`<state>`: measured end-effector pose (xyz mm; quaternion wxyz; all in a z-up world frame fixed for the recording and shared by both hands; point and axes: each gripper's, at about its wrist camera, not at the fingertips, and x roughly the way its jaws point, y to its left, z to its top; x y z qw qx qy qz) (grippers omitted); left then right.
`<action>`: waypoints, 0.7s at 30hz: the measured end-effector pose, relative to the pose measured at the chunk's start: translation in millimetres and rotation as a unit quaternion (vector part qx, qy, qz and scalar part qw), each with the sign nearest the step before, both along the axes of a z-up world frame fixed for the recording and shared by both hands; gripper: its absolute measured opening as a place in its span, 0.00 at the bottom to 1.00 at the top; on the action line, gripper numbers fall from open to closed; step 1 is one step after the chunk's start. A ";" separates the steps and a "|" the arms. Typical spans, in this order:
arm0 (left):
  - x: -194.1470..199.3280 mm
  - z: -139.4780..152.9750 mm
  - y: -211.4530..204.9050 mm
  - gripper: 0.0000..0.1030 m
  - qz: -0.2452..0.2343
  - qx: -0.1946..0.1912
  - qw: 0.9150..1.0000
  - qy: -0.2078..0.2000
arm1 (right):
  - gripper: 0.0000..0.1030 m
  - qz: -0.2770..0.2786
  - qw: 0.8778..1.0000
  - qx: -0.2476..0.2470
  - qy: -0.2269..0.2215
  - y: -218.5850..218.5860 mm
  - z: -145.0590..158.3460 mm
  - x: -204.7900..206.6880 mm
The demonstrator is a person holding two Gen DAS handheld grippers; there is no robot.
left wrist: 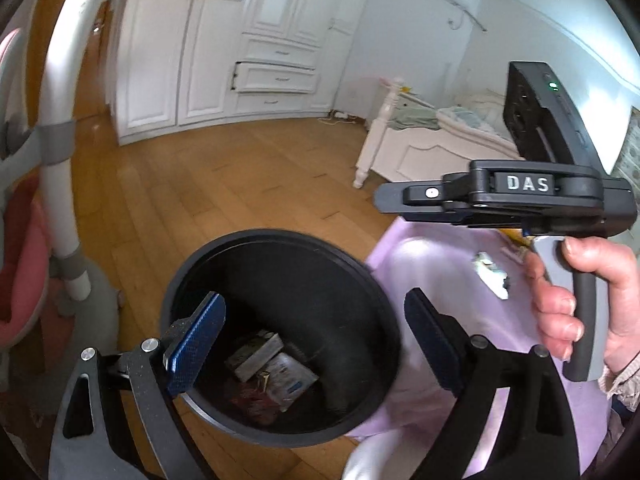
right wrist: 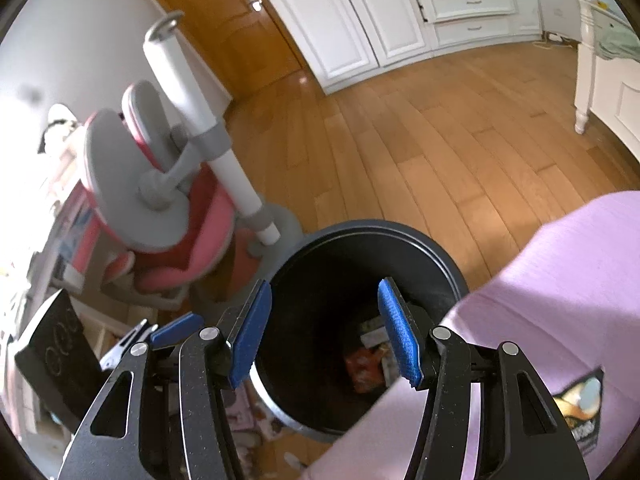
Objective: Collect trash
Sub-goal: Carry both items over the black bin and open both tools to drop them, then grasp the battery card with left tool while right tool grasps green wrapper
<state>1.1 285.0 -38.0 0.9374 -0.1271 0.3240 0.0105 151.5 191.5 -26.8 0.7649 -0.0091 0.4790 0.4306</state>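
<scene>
A black round trash bin (left wrist: 208, 264) stands on the wooden floor beside a table with a lilac cloth (left wrist: 436, 264). Inside lie several wrappers and packets (left wrist: 268, 364); they also show in the right wrist view (right wrist: 366, 364). My left gripper (left wrist: 316, 340) is open and empty above the bin. My right gripper (right wrist: 324, 332) is open and empty over the bin (right wrist: 440, 252); it also shows from the side in the left wrist view (left wrist: 384, 198), held in a hand. A crumpled silvery scrap (left wrist: 494, 274) lies on the cloth. A snack bag (right wrist: 582, 408) lies on the cloth (right wrist: 560, 280).
A pink and grey chair (right wrist: 160, 208) with a white post stands left of the bin. White wardrobes (left wrist: 224, 48) line the far wall. A white bed (left wrist: 424, 140) stands at the right. A wooden door (right wrist: 224, 28) is at the back left.
</scene>
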 end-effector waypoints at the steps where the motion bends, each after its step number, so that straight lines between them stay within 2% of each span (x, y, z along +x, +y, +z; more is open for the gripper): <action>1: 1.1 3.7 -7.7 0.88 -0.007 0.001 1.000 -0.004 | 0.55 -0.002 1.000 0.003 -0.003 -4.4 3.6 -0.9; 10: 25.7 22.5 -89.2 0.88 -0.093 0.031 0.995 -0.013 | 0.55 -0.040 0.998 0.038 -0.028 -90.6 36.5 -1.6; 17: 54.9 17.0 -149.3 0.88 -0.150 0.058 0.987 0.006 | 0.55 -0.099 0.993 0.054 -0.044 -190.9 53.4 1.0; 18: 59.6 14.9 -156.3 0.88 -0.158 0.064 0.985 0.012 | 0.56 -0.103 0.992 0.050 -0.049 -199.2 54.6 0.4; 20: 66.9 11.2 -163.7 0.88 -0.171 0.078 0.982 0.023 | 0.68 -0.107 0.991 0.031 -0.073 -227.1 57.7 -2.7; 21: 73.3 9.0 -172.8 0.88 -0.182 0.092 0.979 0.029 | 0.69 -0.104 0.991 0.024 -0.081 -233.9 58.6 -3.8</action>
